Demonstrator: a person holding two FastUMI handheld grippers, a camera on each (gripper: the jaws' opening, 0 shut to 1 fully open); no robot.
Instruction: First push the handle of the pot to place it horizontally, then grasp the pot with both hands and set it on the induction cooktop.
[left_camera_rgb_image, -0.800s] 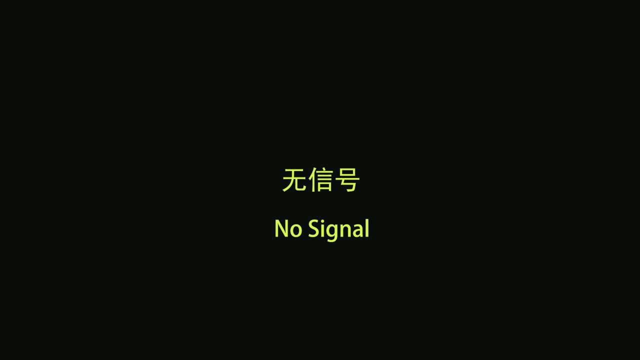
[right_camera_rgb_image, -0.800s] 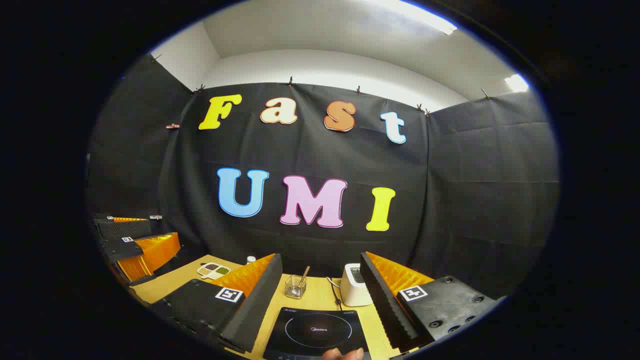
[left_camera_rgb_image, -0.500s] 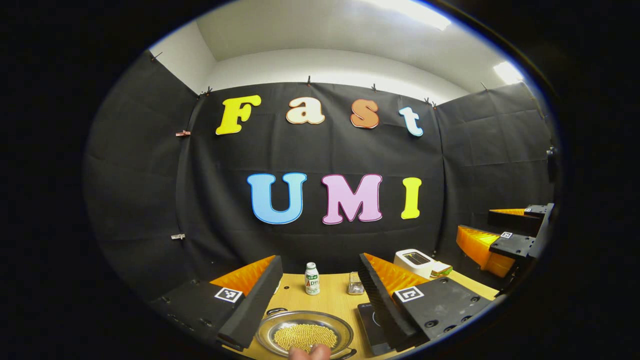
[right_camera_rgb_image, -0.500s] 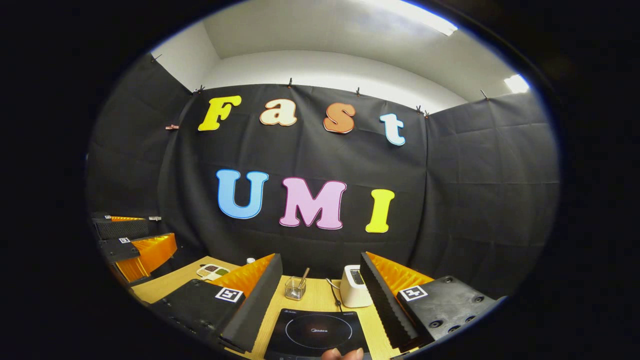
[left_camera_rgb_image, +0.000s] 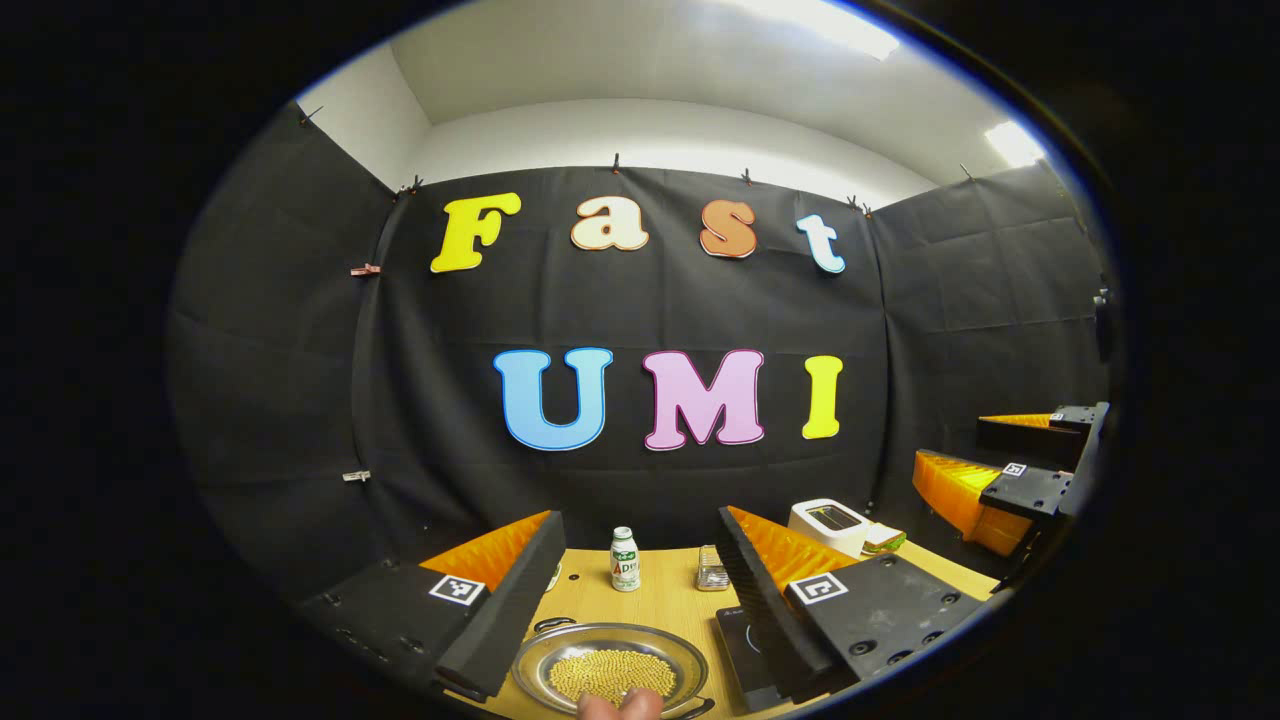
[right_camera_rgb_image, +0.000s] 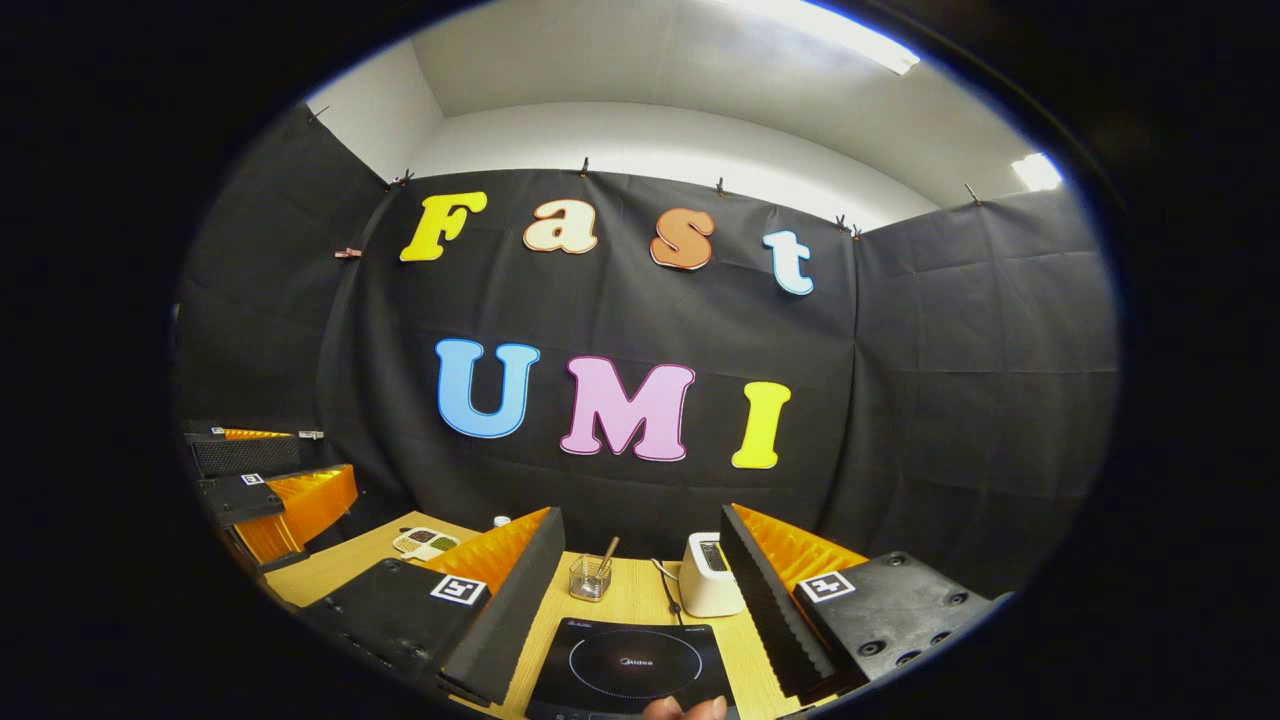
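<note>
The left gripper (left_camera_rgb_image: 632, 590) is holding its fingers spread wide, nothing between them, hanging above the table (left_camera_rgb_image: 660, 605) just as it did half a second back; the picture has barely drifted. A moment before that its camera was giving no signal at all, and now the feed is steady. The right gripper (right_camera_rgb_image: 640, 590) is likewise gaping open and empty, and its scene has slid down only a touch since the earlier frame.

Between the left gripper's fingers the pot (left_camera_rgb_image: 610, 676) is sitting on the table, a shallow metal pan with yellow grains in it, and a fingertip (left_camera_rgb_image: 620, 705) is poking in at the bottom edge in front of it. Behind the pot a small bottle (left_camera_rgb_image: 624, 559) is standing upright, with a little glass jar (left_camera_rgb_image: 711, 569) further right. The cooktop (left_camera_rgb_image: 745, 640) is peeking out just beside the pot, mostly hidden behind the finger.

The right gripper view is giving the cooktop (right_camera_rgb_image: 625, 668) nearly whole, bare, with a glass cup (right_camera_rgb_image: 590, 576) holding a stick and a white toaster (right_camera_rgb_image: 708, 574) behind it, and the left gripper (right_camera_rgb_image: 262, 485) off at the far side near a small divided dish (right_camera_rgb_image: 425, 541). The left gripper view is catching the right gripper (left_camera_rgb_image: 1010, 470) at its edge. The pot's handle is cut off at the bottom rim, so I cannot tell how it lies.
</note>
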